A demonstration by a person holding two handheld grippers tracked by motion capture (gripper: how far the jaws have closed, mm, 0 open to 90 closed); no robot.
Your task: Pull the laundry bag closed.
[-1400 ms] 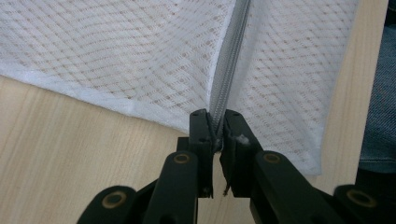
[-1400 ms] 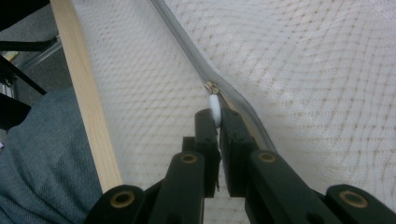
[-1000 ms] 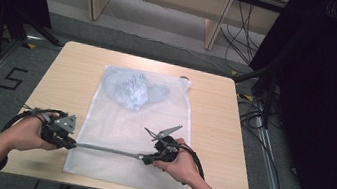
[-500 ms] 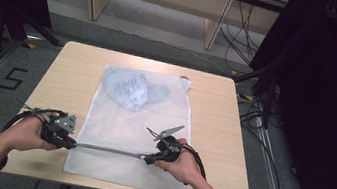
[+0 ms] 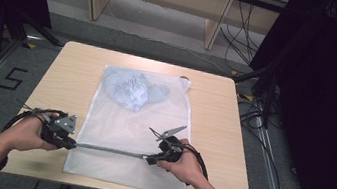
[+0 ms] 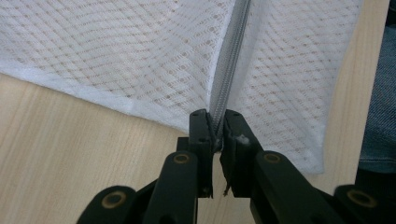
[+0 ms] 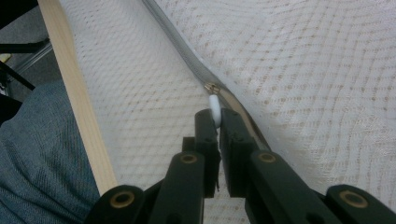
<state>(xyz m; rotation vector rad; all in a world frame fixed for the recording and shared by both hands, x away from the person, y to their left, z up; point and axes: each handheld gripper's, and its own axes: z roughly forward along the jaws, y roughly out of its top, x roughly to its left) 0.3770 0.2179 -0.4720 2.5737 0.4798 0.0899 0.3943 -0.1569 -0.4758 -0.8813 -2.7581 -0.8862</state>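
A white mesh bag (image 5: 124,138) is laid flat on the wooden table (image 5: 212,126), its near end close to the table's front edge; a bluish bundle of cloth (image 5: 133,89) is seen inside it at the far end, under the mesh. A grey zipper (image 5: 112,151) is run across the bag's near part, drawn into a straight line between the two grippers.

The left gripper (image 5: 69,143) is held at the bag's left edge; in the left gripper view its jaws are seen pinched together on the end of the zipper (image 6: 229,79), with the mesh (image 6: 116,56) spread to either side and the bag's hemmed edge lying on bare wood. The left hand (image 5: 26,133) is wrapped round the gripper's body, a black cable looped beside it.

The right gripper (image 5: 149,160) is held further along the zipper, right of the bag's middle; in the right gripper view (image 7: 215,122) its jaws are closed on a small white pull tab (image 7: 215,108), which is joined to the brass slider (image 7: 213,87) just beyond the tips; past the slider the zipper (image 7: 177,42) is seen closed. Along that view's left the table's front edge and blue denim (image 7: 42,158) are visible. The right hand (image 5: 186,164) is rested on the mesh.
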